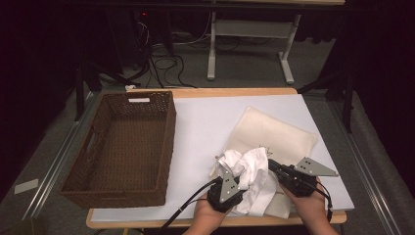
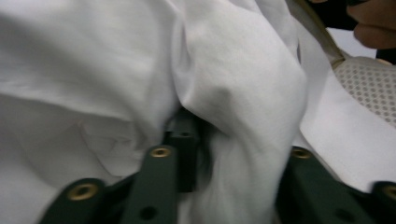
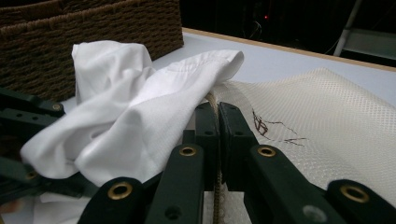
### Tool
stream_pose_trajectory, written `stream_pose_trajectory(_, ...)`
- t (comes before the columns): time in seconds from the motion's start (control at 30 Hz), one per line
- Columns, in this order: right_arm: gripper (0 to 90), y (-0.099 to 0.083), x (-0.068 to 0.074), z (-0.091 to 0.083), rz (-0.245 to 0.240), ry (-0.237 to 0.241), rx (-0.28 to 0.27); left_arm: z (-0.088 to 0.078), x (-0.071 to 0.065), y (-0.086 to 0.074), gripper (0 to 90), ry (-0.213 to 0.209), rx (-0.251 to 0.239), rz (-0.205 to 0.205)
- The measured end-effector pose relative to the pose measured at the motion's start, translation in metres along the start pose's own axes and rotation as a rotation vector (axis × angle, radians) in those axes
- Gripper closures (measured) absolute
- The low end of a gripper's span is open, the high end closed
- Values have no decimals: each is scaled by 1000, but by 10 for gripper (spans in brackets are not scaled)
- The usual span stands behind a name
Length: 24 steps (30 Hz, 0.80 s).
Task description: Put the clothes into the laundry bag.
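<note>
The white cloth (image 1: pixel 250 177) lies bunched at lower centre of the high view, partly on a cream mesh bag (image 1: pixel 274 134). The step looks like stuffing it into the bag. The right gripper (image 3: pixel 217 140) is clenched on the bag's edge. The left gripper (image 1: pixel 231 169) has cloth between its jaws, but I cannot tell whether they pinch it. Next: secure that grip and push the cloth toward the opening. The basket (image 1: pixel 98 166) sits at left.

table (image 1: pixel 205 122): wicker basket (image 1: pixel 122 147), cream mesh bag (image 1: pixel 279 134), white cloth (image 1: pixel 252 176).

White cloth (image 1: pixel 252 169), cream mesh bag (image 1: pixel 279 134), brown woven basket (image 1: pixel 98 161).
</note>
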State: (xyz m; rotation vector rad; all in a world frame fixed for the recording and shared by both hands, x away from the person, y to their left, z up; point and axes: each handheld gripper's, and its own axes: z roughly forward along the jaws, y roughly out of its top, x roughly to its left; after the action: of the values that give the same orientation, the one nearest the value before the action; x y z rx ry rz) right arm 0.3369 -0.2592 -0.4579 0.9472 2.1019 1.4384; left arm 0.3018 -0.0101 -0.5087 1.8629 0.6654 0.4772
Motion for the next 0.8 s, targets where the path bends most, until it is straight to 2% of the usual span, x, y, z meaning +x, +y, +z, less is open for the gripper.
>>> stream_pose_trajectory(0.2,878,0,0,-1,1,2,-1,-14,-6,3,337,60,-29,-3)
stream_pose_trajectory(0.3,878,0,0,-1,4,4,-1,-24,-9,4,253,81,-42,-6)
stream_pose_trajectory(0.4,878,0,0,-1,4,3,0,-33,-9,7,185,100,-79,-16)
stream_pose_trajectory(0.5,878,1,0,-1,1,4,-2,-41,-5,11,169,97,-125,-50)
stream_pose_trajectory(0.6,878,1,0,-1,0,5,-2,-49,0,13,171,107,-152,-58)
stream_pose_trajectory(0.8,878,1,0,-2,2,4,-2,-60,16,17,181,149,-189,-96)
